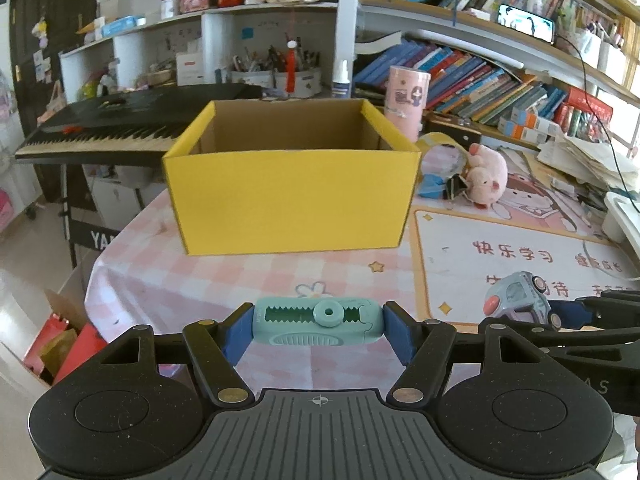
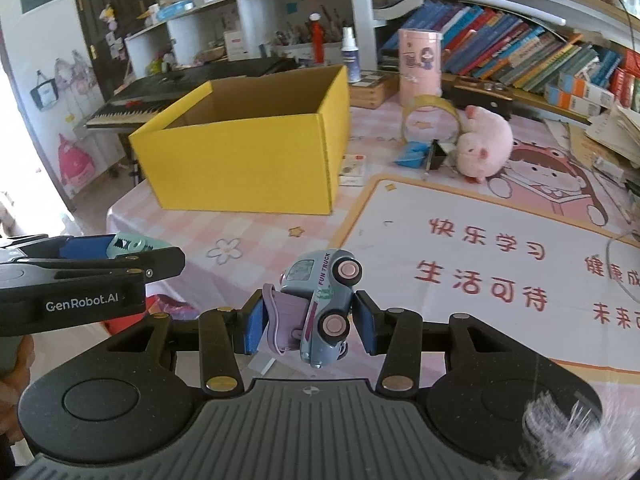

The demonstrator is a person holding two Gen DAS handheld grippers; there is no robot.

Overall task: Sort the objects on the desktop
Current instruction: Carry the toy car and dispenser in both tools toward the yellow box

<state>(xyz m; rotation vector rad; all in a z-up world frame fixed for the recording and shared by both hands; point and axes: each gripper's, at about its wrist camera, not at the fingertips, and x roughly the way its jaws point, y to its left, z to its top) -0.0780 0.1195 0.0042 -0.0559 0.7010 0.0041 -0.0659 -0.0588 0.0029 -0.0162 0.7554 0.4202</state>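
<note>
The bench point(image 2: 256, 236) wears a pink checked cloth. A yellow cardboard box point(image 2: 248, 160) stands open on it, with a printed mat point(image 2: 500, 280) just to its right. Behind the mat lie a pink plush pig point(image 2: 484, 148), a tape roll point(image 2: 430, 120), blue folded paper point(image 2: 412, 156) and a pink canister point(image 2: 420, 66).

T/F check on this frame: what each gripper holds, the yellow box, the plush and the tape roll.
1. The left gripper grips a teal plastic correction-tape dispenser. True.
2. The right gripper is empty. False: it grips a pale blue toy truck.
3. The open yellow cardboard box already holds the toy truck. False: none shows inside.
4. A pink plush pig lies beside a clear tape roll. True.
</note>
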